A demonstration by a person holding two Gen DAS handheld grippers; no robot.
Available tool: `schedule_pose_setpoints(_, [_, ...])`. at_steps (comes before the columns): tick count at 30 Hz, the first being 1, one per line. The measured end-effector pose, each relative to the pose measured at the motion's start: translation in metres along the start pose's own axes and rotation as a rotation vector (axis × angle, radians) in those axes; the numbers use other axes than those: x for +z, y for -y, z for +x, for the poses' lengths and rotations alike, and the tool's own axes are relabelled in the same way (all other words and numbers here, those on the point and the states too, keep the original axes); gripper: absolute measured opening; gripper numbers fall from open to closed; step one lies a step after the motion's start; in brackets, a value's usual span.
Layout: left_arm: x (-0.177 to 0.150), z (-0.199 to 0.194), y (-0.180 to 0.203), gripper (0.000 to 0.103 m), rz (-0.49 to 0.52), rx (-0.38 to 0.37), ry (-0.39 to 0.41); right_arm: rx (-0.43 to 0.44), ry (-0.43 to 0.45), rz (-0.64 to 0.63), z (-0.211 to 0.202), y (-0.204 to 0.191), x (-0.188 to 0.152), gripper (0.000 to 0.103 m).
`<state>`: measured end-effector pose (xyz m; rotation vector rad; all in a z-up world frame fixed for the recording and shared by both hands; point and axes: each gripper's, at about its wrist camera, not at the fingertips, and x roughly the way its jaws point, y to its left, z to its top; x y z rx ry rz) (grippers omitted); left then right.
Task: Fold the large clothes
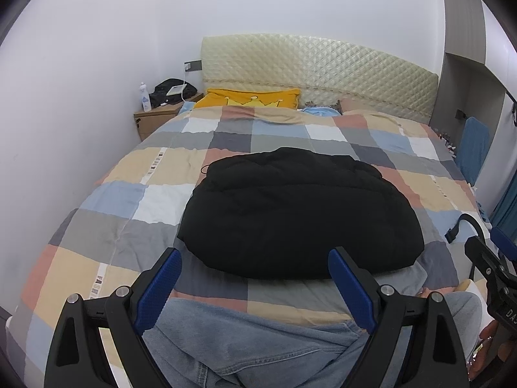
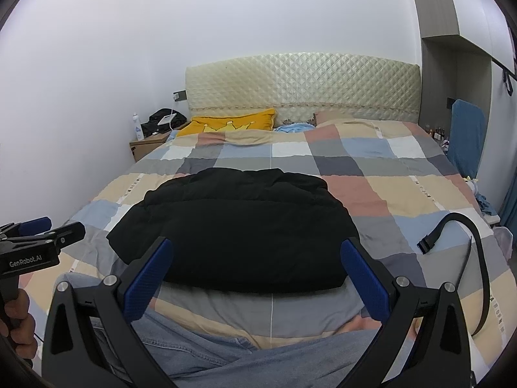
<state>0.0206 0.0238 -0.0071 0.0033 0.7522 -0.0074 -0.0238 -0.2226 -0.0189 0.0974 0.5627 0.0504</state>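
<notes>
A black padded jacket lies folded into a thick bundle on the checked quilt, near the bed's near edge; it also shows in the right wrist view. My left gripper is open and empty, held just short of the jacket's near edge. My right gripper is open and empty, also just short of that edge. Each gripper shows at the side of the other's view: the right one, the left one.
The person's jeans-clad legs lie under both grippers. A black strap curls at the right. Yellow pillow and quilted headboard at the far end. Nightstand with a bottle far left. White wall on the left.
</notes>
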Motion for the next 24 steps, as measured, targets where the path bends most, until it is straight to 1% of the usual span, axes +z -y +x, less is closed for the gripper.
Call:
schedule_pose_setpoints(10, [-0.0021,0.0009,0.0002,0.092,-0.001,-0.005,-0.002,-0.019,-0.001,-0.009,0.0005,0.0012,-0.0024,0.103])
schedule_pose_setpoints(24, [-0.0039,0.0009,0.0011,0.092,-0.002,-0.005,-0.006,-0.014,-0.002,-0.008,0.0014,0.0001,-0.0025,0.103])
